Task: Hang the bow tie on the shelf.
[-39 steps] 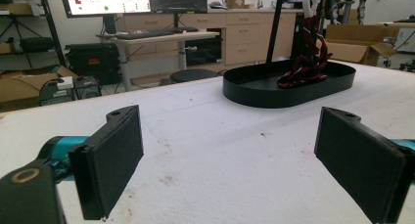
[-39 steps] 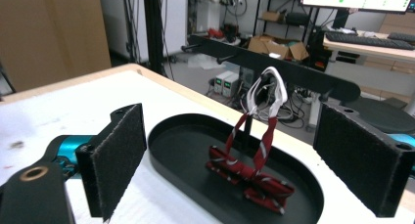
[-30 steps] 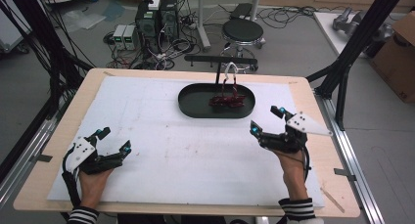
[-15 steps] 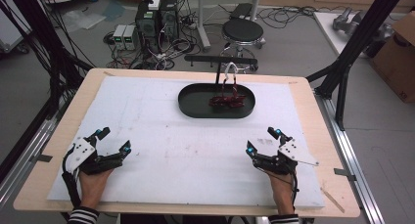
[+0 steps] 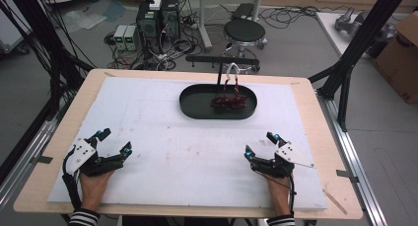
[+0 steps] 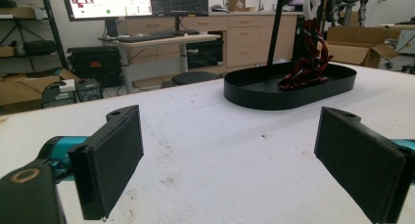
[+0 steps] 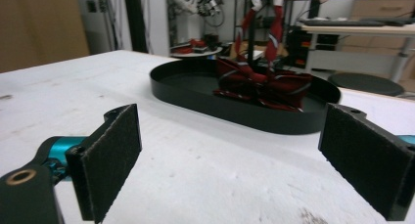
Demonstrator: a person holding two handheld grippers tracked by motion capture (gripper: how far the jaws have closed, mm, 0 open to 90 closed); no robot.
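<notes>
Both claws rest wide, empty, at near edge of table (image 5: 148, 112): left claw (image 5: 114, 143), right claw (image 5: 260, 144). Red striped tie (image 5: 228, 100) heaped in black tray (image 5: 197, 107), end draped over stand (image 5: 222, 63). Risk: careless tug topples stand, drags tray.

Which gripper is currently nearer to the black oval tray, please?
Right. The right gripper sits just below the tray's right end; the left gripper is farther off, at the near-left corner.
</notes>
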